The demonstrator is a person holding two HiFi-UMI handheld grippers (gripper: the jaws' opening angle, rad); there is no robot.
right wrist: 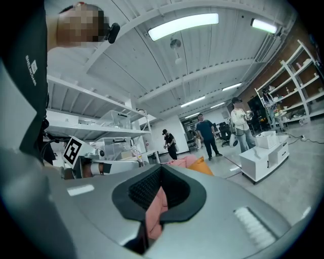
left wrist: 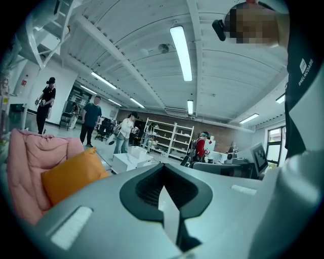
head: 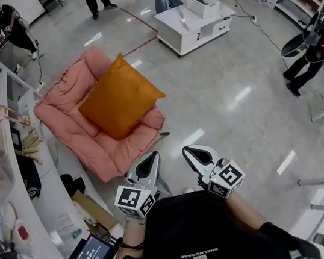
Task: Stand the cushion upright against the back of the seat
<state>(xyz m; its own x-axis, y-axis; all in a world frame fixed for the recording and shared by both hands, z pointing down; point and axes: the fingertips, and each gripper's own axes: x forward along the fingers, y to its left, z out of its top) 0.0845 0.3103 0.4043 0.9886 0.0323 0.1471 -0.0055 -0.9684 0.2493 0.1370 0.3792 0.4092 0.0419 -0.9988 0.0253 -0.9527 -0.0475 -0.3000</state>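
An orange square cushion (head: 119, 96) lies tilted on the pink padded chair (head: 74, 130), one corner up against the chair's back. In the left gripper view the cushion (left wrist: 71, 174) shows at the left in front of the pink chair (left wrist: 28, 162). Both grippers hang above the floor, short of the chair's front edge and apart from it. My left gripper (head: 153, 156) has its jaws together with nothing between them. My right gripper (head: 187, 151) is shut and empty too. In the right gripper view the chair (right wrist: 185, 163) and the cushion (right wrist: 205, 166) lie ahead past the jaws.
A white low cabinet (head: 190, 20) stands beyond the chair. A long white counter (head: 11, 180) with clutter runs along the left, with a tablet (head: 91, 253) near me. Several people stand at the back, and one in red (head: 319, 46) is at the right by shelves.
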